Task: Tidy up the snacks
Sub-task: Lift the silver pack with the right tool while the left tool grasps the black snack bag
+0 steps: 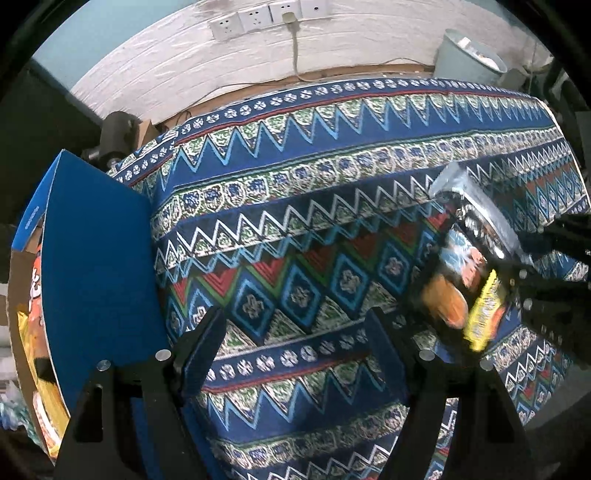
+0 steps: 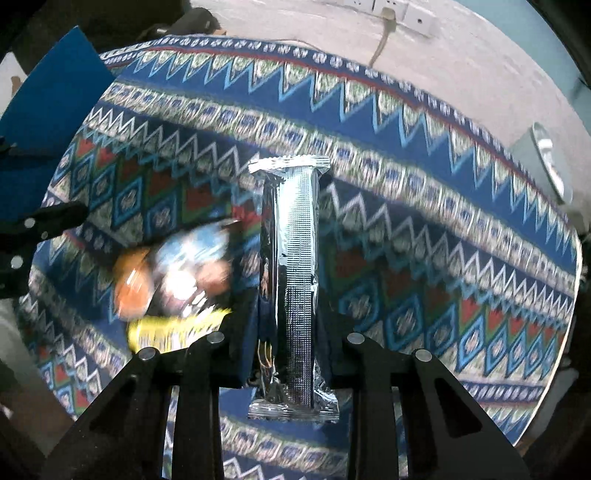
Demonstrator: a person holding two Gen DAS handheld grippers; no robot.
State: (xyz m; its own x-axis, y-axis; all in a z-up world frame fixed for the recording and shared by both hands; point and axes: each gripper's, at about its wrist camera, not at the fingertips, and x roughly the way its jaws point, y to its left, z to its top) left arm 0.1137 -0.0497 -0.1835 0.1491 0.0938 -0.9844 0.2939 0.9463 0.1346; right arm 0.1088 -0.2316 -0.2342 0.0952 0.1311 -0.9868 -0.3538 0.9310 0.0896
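My right gripper (image 2: pixel 286 332) is shut on a silver foil snack packet (image 2: pixel 293 266), held upright between its fingers above the patterned tablecloth (image 2: pixel 443 229). The same packet shows in the left wrist view (image 1: pixel 469 206) with the right gripper (image 1: pixel 517 266) on it. A second snack bag (image 2: pixel 173 273), black with orange and yellow print, is blurred to the left of the held packet; whether it rests on the cloth I cannot tell. It also shows in the left wrist view (image 1: pixel 461 295). My left gripper (image 1: pixel 295 332) is open and empty over the cloth. A blue cardboard box (image 1: pixel 96 266) holding orange snack bags (image 1: pixel 37 314) stands at the left.
The blue box also shows in the right wrist view (image 2: pixel 51 96) at the far left. A pale bin (image 1: pixel 469 59) stands on the floor behind the table's far right corner. Wall sockets (image 1: pixel 266 18) with a plugged cable are on the wall behind.
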